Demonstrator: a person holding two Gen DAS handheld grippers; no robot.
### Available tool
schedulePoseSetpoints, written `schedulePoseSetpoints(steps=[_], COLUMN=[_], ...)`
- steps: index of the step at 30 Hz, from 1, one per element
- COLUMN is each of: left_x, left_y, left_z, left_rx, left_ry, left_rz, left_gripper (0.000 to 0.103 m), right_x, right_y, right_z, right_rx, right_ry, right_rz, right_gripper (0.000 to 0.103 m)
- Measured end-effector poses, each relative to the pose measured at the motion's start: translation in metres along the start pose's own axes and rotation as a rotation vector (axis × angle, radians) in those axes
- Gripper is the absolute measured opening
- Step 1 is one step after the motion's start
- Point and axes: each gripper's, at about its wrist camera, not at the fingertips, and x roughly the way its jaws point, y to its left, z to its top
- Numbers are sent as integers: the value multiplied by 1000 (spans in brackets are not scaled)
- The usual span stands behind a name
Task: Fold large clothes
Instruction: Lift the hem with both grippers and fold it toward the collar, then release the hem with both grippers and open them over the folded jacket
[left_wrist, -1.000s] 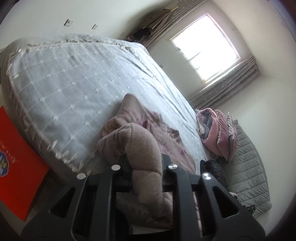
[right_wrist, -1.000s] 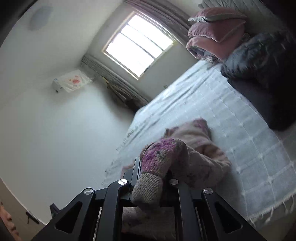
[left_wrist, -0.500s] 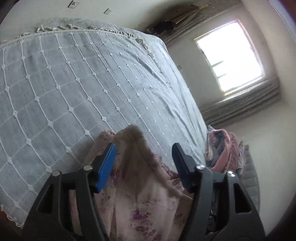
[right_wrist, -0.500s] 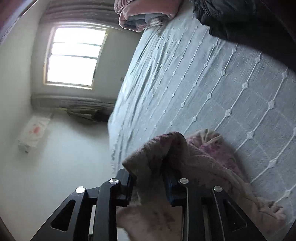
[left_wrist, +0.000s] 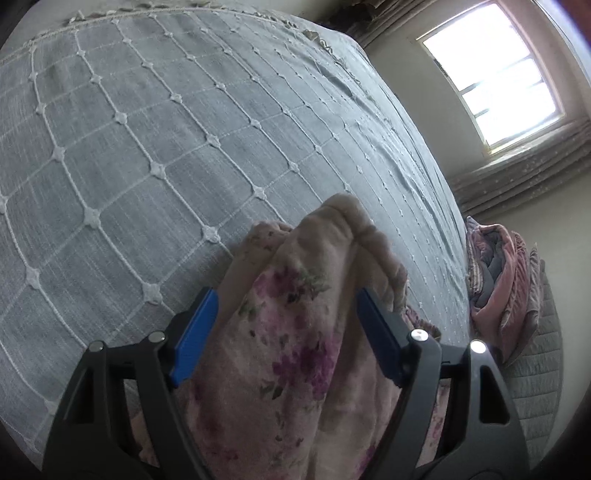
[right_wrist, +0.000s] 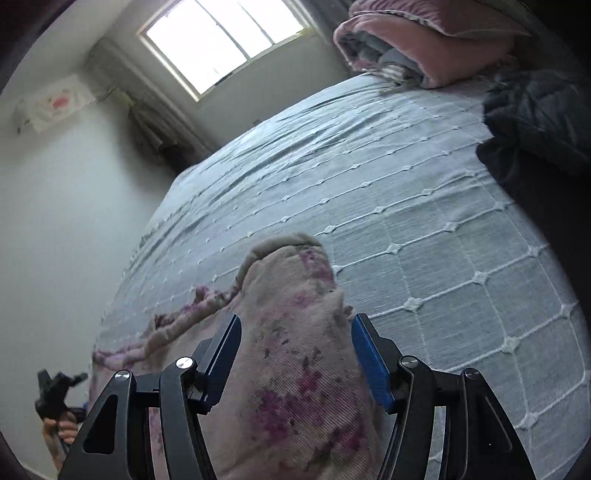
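The floral garment (left_wrist: 295, 332) lies on the bed, a pinkish-beige fabric printed with purple flowers, and a raised fold of it runs up between the fingers of both my grippers. In the left wrist view the fold ends in a bunched ribbed edge resting on the grey bedspread (left_wrist: 147, 129) just past my fingertips. In the right wrist view the same garment (right_wrist: 295, 350) rises in a hump between the fingers, with more of it trailing off to the left along the bed's edge.

My left gripper (left_wrist: 286, 317) stands with its jaws apart. The blue pads (left_wrist: 194, 334) flank the cloth on either side; the left pad is hard against the fabric's edge and I cannot tell whether it touches, but neither pad squeezes it. My right gripper (right_wrist: 295, 332) has its jaws opening, the cloth between them, and the blue pads (right_wrist: 369, 362) lie close along its sides without clamping.

The bedspread (right_wrist: 424, 221) carries a white stitched grid with small knots at the crossings. At the head of the bed sits a stack of folded pink bedding (right_wrist: 424, 40), and beside it a dark quilted item (right_wrist: 535, 122). A bright window (left_wrist: 491, 70) is set in the far wall, with curtains (left_wrist: 524, 173) beside it. At the lower left of the right wrist view, a hand (right_wrist: 61, 428) holds the other black gripper.
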Motion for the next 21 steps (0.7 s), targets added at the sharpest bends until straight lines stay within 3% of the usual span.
schedulePoseSetpoints(steps=[1, 2, 3, 5, 8, 11, 13, 15, 17, 19, 21], left_x=[5, 10, 15, 16, 3, -23, -44, -59, -59, -36, 0], left_y=[-4, -6, -8, -10, -13, -19, -36, -60, -73, -76, -72], left_z=[0, 1, 0, 1, 8, 19, 27, 31, 35, 42, 47], left_rx=[27, 47, 65, 92, 95, 51, 85, 166, 211, 217, 205], left_ry=[5, 20, 29, 2, -37, -94, -165, -270, -321, -316, -255], left_rz=[21, 39, 61, 70, 25, -122, -178, -171, -150, -137, -88], left_gripper=[53, 34, 32, 19, 12, 11, 10, 10, 10, 10, 10], right_x=[10, 18, 25, 23, -3, -36, -57, -73, -75, -62, -29], right_y=[4, 4, 8, 13, 26, 48, 59, 67, 72, 68, 54], right_z=[-4, -5, -7, -7, -5, 3, 16, 27, 39, 52, 56], right_rx=[-25, -46, -73, -99, -125, -146, -129, -114, -93, -55, -22], right_ry=[19, 28, 35, 13, -63, -162, -234, -297, -345, -360, -328], right_rz=[-31, -62, -102, -125, -146, -173, -157, -166, -190, -220, -274], right_gripper=[60, 51, 40, 27, 17, 14, 13, 13, 13, 13, 13])
